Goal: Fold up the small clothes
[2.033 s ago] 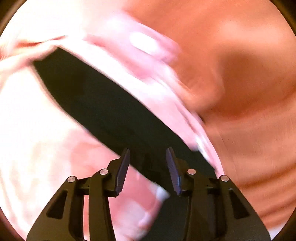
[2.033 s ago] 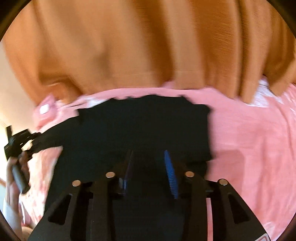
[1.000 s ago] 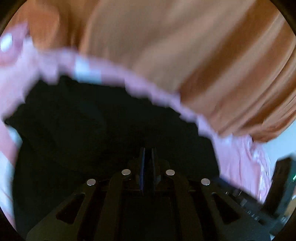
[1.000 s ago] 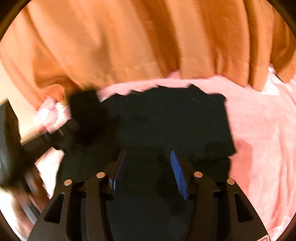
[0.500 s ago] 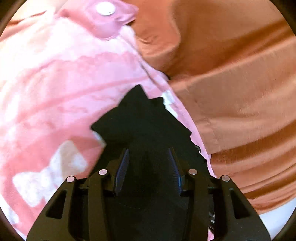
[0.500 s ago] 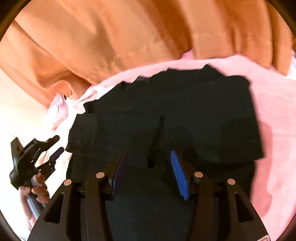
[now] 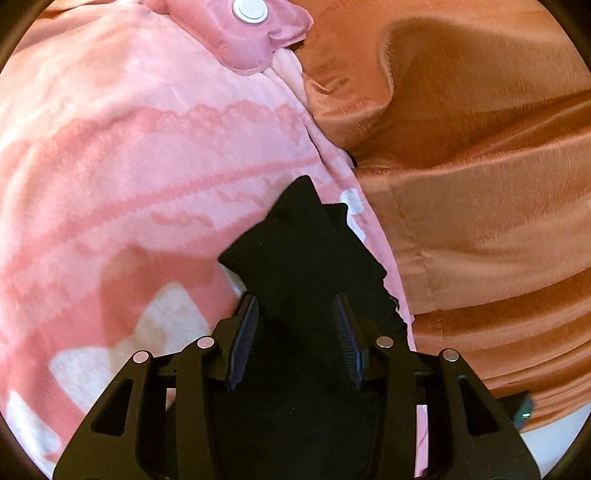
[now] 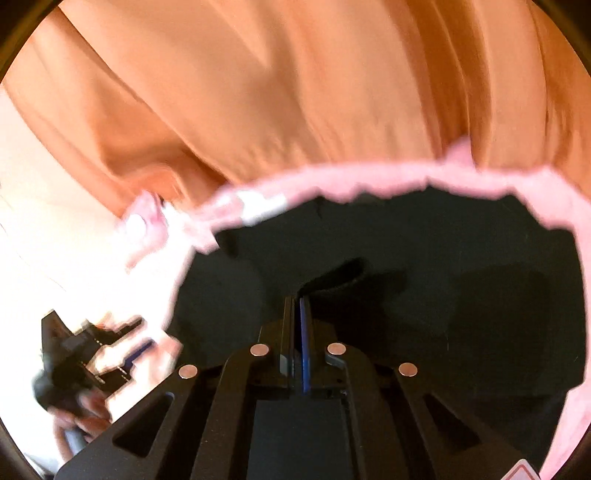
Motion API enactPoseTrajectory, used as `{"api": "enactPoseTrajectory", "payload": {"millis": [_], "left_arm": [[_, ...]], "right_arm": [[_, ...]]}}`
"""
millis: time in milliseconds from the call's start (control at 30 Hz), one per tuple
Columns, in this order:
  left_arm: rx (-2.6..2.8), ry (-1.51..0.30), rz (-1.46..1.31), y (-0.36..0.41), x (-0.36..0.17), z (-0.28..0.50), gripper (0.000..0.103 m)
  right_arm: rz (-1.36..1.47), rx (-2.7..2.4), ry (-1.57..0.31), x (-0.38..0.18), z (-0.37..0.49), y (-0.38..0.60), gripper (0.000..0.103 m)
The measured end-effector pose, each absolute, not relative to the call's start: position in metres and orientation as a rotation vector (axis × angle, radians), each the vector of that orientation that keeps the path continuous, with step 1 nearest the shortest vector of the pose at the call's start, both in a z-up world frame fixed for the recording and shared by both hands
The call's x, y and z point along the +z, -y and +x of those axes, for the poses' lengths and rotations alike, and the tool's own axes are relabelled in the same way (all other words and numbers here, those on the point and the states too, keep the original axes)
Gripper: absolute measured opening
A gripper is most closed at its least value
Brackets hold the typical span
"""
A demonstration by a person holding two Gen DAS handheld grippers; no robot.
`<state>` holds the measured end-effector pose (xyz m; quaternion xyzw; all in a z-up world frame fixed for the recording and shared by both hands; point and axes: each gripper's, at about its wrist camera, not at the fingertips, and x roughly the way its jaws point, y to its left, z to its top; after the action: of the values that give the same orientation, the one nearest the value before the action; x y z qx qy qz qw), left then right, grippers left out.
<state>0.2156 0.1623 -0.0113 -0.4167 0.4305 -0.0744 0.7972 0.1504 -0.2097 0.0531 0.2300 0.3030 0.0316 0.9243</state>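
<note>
A small black garment (image 7: 306, 258) lies on a pink patterned blanket (image 7: 129, 166). In the left wrist view a folded corner of it runs between the open fingers of my left gripper (image 7: 295, 328), which do not pinch it. In the right wrist view the black garment (image 8: 443, 277) fills the lower middle. My right gripper (image 8: 300, 314) is shut, and a raised black fold stands just beyond its tips. My left gripper also shows at the lower left of the right wrist view (image 8: 92, 354), blurred, in a hand.
An orange curtain (image 7: 480, 166) hangs along the blanket's far edge, also in the right wrist view (image 8: 295, 92). A pink pad with a white round button (image 7: 251, 22) lies on the blanket at the top of the left wrist view.
My right gripper has shut on a fold of the black garment and moved closer to it. My left gripper has stayed open over the garment's corner, after being shut a second ago.
</note>
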Motion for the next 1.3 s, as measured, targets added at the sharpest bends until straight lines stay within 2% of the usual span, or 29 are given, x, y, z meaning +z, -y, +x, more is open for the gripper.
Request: {"api": "enactPoseTrajectory", "payload": {"millis": [167,400,633,667,733,833,900,1067,1133,1167,1233,1267,1300], "left_arm": [[-0.198,-0.975,-0.848,-0.138,-0.02,0.22,0.041],[-0.203,-1.056,-0.852,-0.111,-0.046,0.225,0.041],[-0.142,-1.02,-0.842,-0.107,-0.045,0.236,0.04],[-0.121,-1.006,-0.87,-0.111,-0.048,0.236,0.034],[-0.084,-0.976,-0.868,-0.116,-0.045,0.236,0.03],[-0.058,-0.934,-0.792,-0.118,-0.038,0.236,0.018],[-0.06,-0.957,-0.795,-0.121,-0.044,0.238,0.016],[-0.063,-0.99,-0.815,-0.126,-0.053,0.238,0.015],[-0.079,-0.992,-0.828,-0.129,-0.053,0.239,0.02],[-0.084,-0.994,-0.837,-0.129,-0.053,0.239,0.027],[-0.105,-0.994,-0.879,-0.131,-0.055,0.241,0.034],[-0.107,-0.991,-0.892,-0.132,-0.056,0.241,0.035],[-0.109,-0.987,-0.9,-0.132,-0.056,0.242,0.035]], "right_arm": [[0.423,-0.022,-0.525,0.085,0.122,0.25,0.002],[0.482,-0.196,-0.735,-0.002,0.125,0.32,0.002],[0.479,-0.146,-0.727,-0.003,0.124,0.318,0.002],[0.495,-0.153,-0.743,-0.011,0.125,0.32,0.002],[0.533,-0.153,-0.751,-0.019,0.122,0.325,0.002],[0.558,-0.114,-0.7,-0.006,0.113,0.326,0.002],[0.535,-0.103,-0.678,0.0,0.11,0.323,0.002],[0.594,-0.131,-0.78,-0.038,0.117,0.333,0.003],[0.602,-0.125,-0.774,-0.039,0.118,0.333,0.009],[0.596,-0.12,-0.765,-0.036,0.118,0.331,0.014],[0.587,-0.108,-0.75,-0.033,0.119,0.329,0.032],[0.582,-0.11,-0.745,-0.034,0.12,0.327,0.046],[0.575,-0.112,-0.75,-0.037,0.123,0.325,0.047]]}}
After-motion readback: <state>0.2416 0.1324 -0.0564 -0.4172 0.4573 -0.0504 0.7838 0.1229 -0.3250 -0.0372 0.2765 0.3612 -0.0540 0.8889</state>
